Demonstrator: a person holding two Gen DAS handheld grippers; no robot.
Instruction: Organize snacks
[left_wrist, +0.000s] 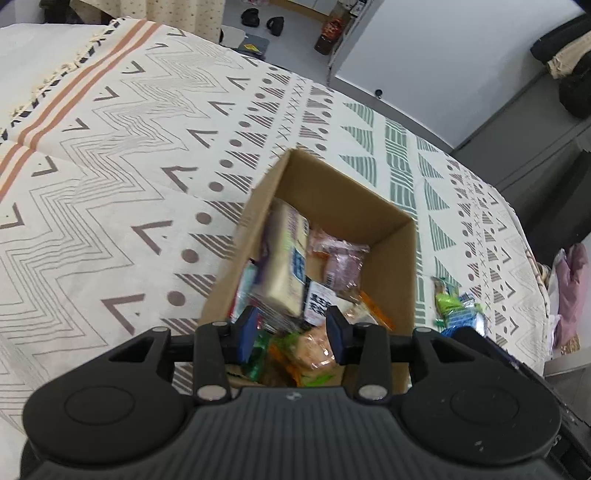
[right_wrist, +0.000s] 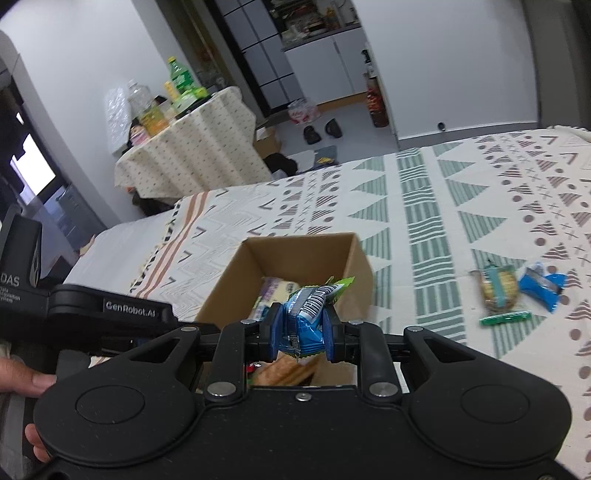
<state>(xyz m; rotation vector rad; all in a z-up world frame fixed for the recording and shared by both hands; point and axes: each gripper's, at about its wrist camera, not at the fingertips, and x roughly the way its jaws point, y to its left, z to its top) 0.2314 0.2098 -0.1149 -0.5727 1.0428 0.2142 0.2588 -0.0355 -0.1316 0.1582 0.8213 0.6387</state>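
An open cardboard box stands on the patterned bedspread, holding several snack packets, among them a cream-coloured pack. My left gripper hovers open over the box's near end, nothing between its blue pads. My right gripper is shut on a blue and green snack packet above the box's near edge. Two loose snacks lie on the bedspread to the right: a cracker pack and a blue wrapper. In the left wrist view, green and blue packets show just right of the box.
The patterned bedspread spreads wide around the box. A hand grips the other gripper's handle at left. Beyond the bed are a cloth-covered table with bottles, shoes on the floor and white cabinets.
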